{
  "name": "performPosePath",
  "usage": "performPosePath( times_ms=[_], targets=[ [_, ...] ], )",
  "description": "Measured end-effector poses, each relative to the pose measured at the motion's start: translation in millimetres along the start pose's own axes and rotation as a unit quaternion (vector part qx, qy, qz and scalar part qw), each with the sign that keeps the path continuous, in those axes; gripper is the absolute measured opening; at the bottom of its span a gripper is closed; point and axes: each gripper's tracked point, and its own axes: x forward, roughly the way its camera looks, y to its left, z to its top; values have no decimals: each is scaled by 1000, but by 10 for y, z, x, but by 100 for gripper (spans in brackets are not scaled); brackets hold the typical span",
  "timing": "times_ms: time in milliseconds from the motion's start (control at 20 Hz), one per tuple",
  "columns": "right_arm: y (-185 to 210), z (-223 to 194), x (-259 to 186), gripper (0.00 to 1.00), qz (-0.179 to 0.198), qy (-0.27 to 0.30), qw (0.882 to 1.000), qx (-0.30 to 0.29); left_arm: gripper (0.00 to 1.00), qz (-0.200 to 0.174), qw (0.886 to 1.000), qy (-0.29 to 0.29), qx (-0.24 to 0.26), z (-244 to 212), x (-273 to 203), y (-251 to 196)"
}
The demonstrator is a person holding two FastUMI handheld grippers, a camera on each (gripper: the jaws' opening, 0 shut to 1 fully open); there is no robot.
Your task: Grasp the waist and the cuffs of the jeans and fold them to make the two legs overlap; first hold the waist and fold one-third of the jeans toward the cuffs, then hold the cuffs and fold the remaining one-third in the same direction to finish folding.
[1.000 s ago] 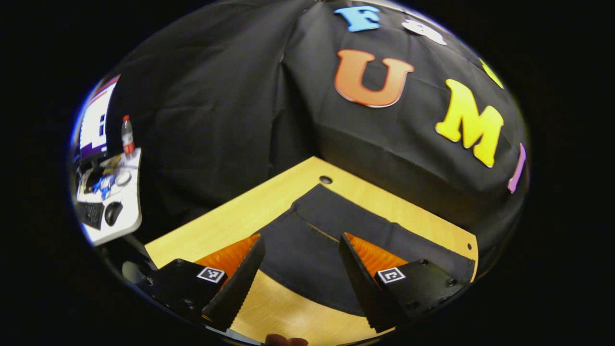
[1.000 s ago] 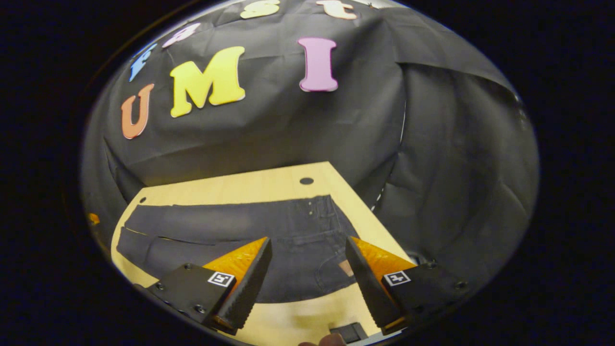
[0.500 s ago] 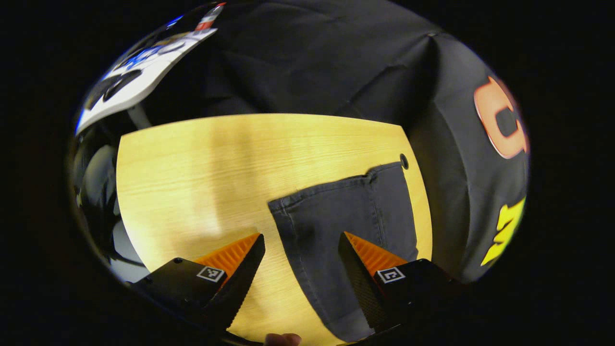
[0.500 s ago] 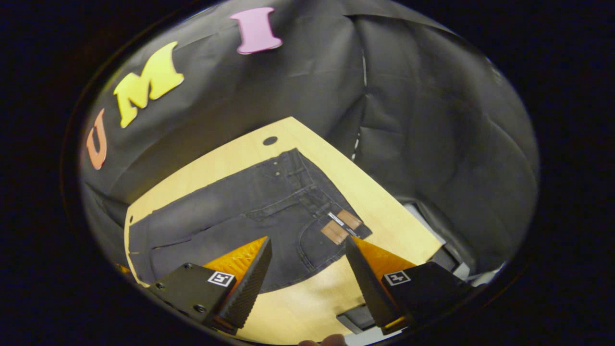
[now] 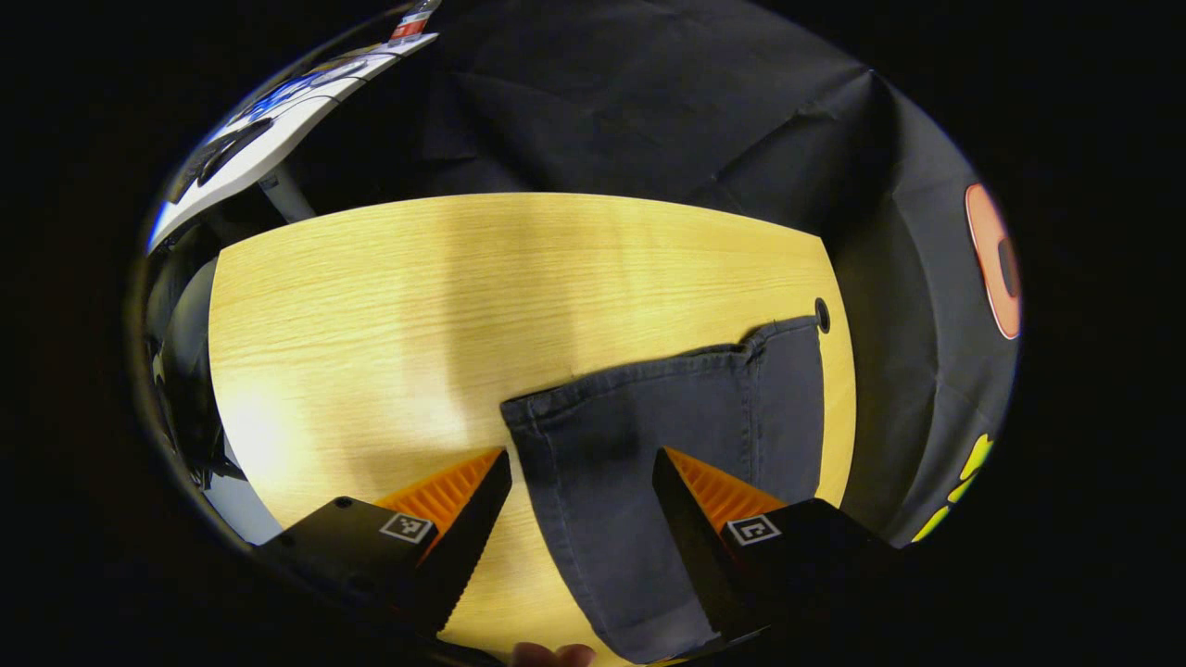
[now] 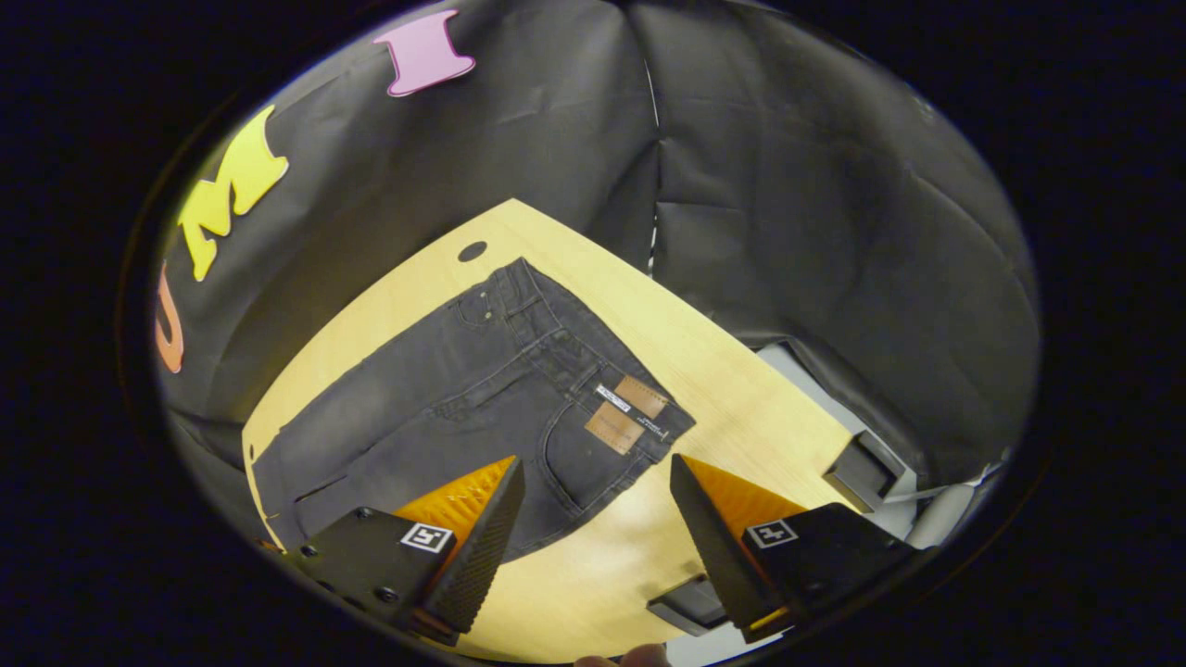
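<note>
Dark grey jeans (image 6: 445, 408) lie flat on the wooden table (image 6: 741, 408), legs side by side. In the right gripper view the waist (image 6: 593, 380) with its tan patch points toward me; my right gripper (image 6: 593, 547) hovers open above the table just short of the seat. In the left gripper view the two cuffs (image 5: 667, 371) lie ahead, and my left gripper (image 5: 579, 547) hangs open over the nearer leg (image 5: 602, 500), its fingers straddling the cloth without pressing on it.
The table (image 5: 389, 296) stretches wide and bare beyond the cuffs. A round cable hole (image 5: 822, 315) sits by the far cuff, another hole (image 6: 472, 251) near the waist. A white side desk (image 5: 278, 120) stands at the far left. A dark box (image 6: 686, 607) sits below the table's near edge.
Both grippers have swung outward over the last second: the left now faces the cuffs end-on, the right faces the waist. Both stayed open.
</note>
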Motion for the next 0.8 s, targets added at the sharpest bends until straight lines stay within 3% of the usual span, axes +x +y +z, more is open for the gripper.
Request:
performPosePath(
  times_ms=[350,600,650,800],
  targets=[
    [-35,30,222,99,-13,39,999,29,98,62,997,28,-21,27,86,-27],
    [-219,-85,414,94,-38,89,986,139,82,98,995,28,-16,23,91,39],
    [-249,-109,452,99,-44,93,983,154,80,102,994,28,-20,20,85,60],
    [-239,-169,606,99,-56,107,978,172,64,111,993,33,-38,32,76,126]
  ],
)
